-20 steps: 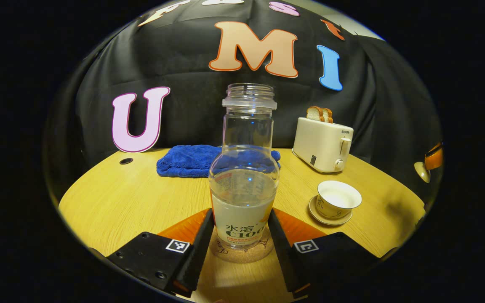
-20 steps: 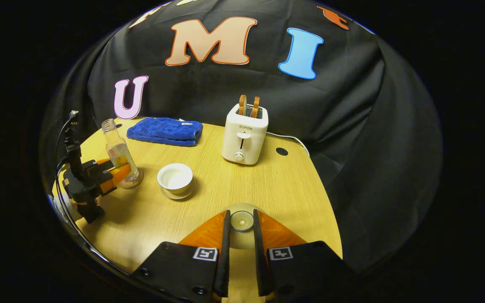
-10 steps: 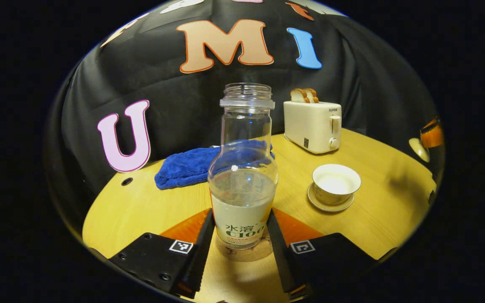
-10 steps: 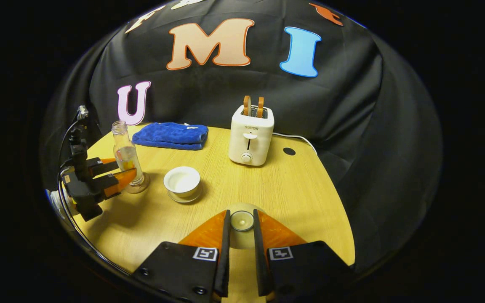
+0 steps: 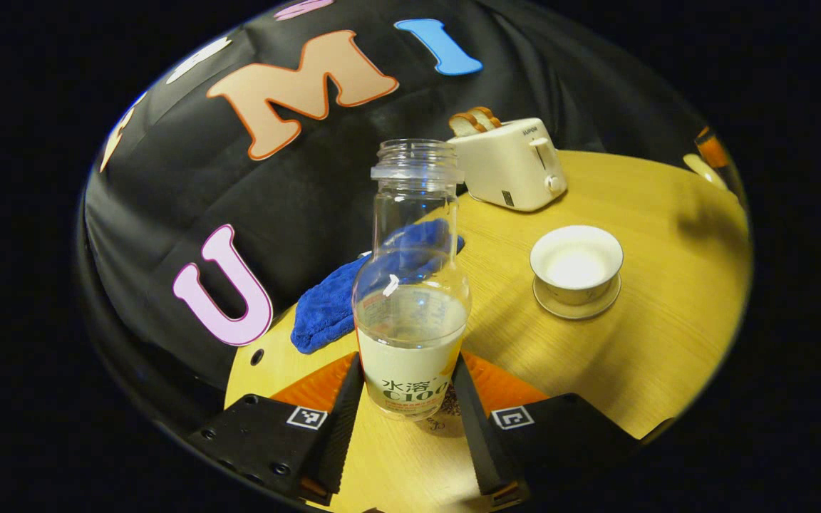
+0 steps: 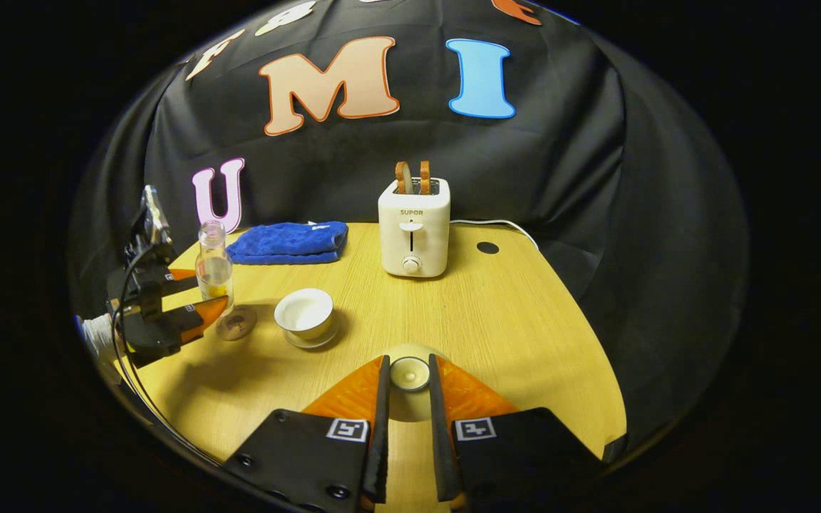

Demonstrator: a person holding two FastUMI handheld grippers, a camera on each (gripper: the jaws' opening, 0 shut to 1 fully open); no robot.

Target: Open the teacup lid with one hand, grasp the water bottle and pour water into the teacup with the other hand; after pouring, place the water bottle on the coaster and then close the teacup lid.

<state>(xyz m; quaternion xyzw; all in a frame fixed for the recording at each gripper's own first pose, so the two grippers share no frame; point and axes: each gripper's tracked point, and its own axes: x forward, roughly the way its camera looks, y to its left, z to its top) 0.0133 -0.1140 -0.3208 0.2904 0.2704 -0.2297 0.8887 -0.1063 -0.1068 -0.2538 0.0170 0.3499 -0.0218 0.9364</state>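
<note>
Blue towel [image 5: 353, 292], toaster [image 5: 514, 164] behind; left hand-held gripper [image 5: 407, 399] clamps bottle [image 5: 412, 285], right [image 6: 408, 399] lid [image 6: 409, 372].

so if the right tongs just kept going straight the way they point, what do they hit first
Holding the teacup lid, the right tongs point across bare table toward the toaster, probably the first thing met. The teacup sits left of that line. Depth is hard to judge here.

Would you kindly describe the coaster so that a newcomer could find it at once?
Start at the white toaster at the back of the wooden table, then come forward and left to the open teacup. Just left of it lies the coaster: a small, flat, brown disc, empty, below the lifted water bottle.
</note>
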